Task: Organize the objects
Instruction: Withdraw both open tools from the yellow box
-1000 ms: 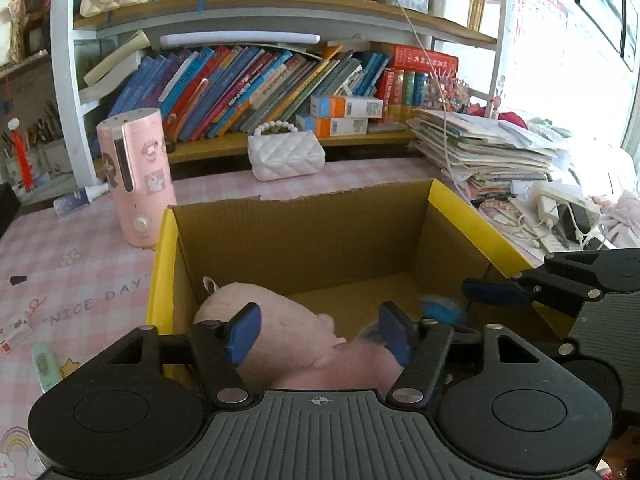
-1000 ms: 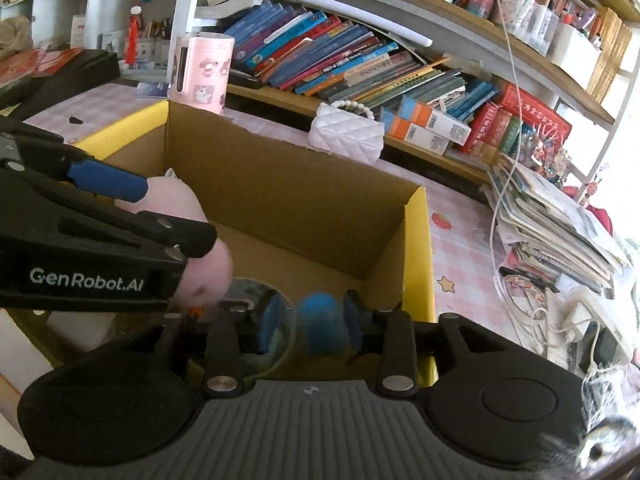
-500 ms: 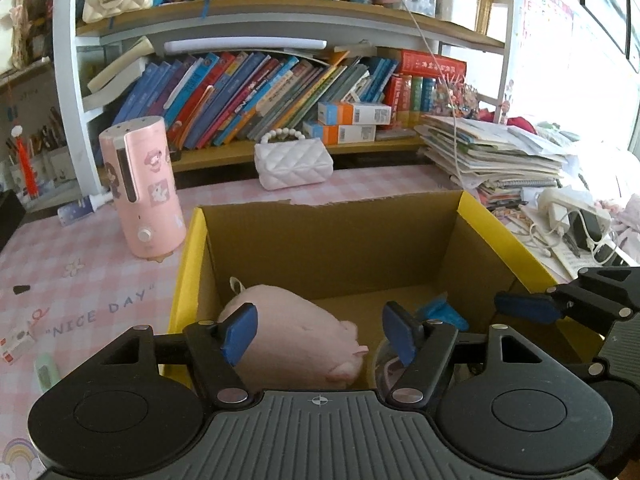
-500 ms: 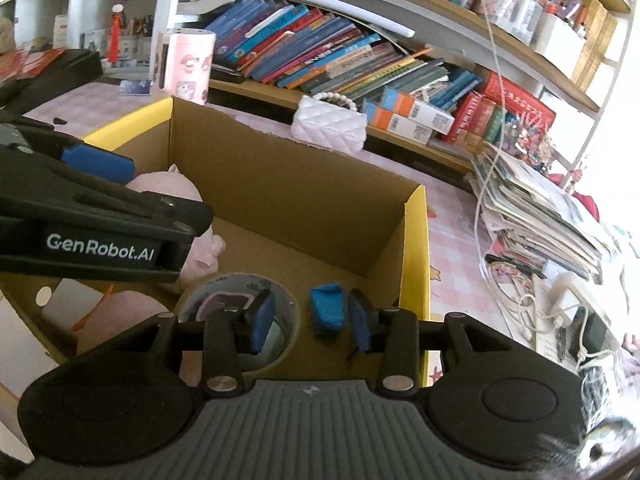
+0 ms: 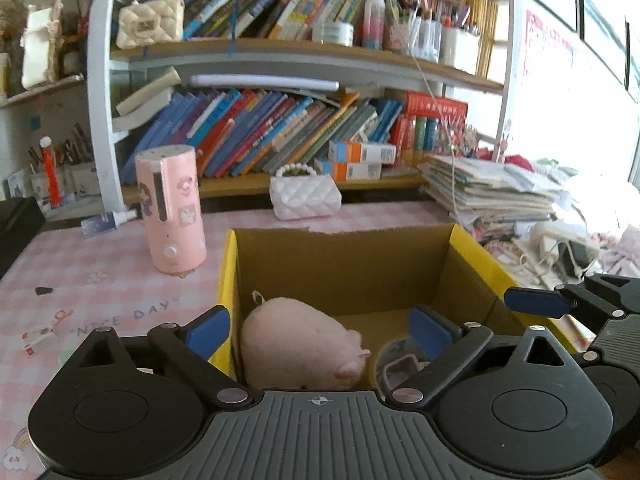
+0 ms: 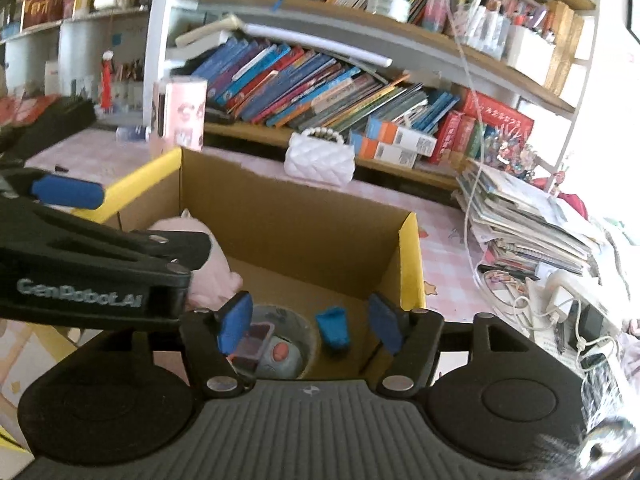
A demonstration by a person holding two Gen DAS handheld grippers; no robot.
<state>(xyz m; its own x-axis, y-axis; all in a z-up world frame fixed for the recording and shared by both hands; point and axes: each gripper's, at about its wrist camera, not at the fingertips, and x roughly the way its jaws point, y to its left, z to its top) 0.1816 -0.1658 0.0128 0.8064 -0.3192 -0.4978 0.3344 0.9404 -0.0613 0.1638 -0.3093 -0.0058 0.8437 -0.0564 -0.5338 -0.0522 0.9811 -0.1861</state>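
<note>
A cardboard box with yellow flaps (image 5: 344, 264) (image 6: 304, 236) stands on the pink checked table. Inside lie a pink plush pig (image 5: 296, 344) (image 6: 208, 264), a round tape roll with small items in it (image 6: 276, 344) (image 5: 394, 364) and a small blue object (image 6: 333, 330). My left gripper (image 5: 320, 330) is open and empty above the box's near edge, over the pig. My right gripper (image 6: 310, 322) is open and empty above the box's right side, with the blue object lying below, between its fingers. The left gripper's arm (image 6: 92, 264) crosses the right wrist view.
A pink cylinder device (image 5: 171, 212) stands left of the box. A white quilted purse (image 5: 305, 198) (image 6: 320, 158) sits behind it, before a bookshelf (image 5: 280, 132). A stack of papers (image 5: 492, 196) and cables (image 6: 560, 300) lie to the right.
The right gripper opened and let the blue object drop into the box. Both grippers rose and pulled back from the box.
</note>
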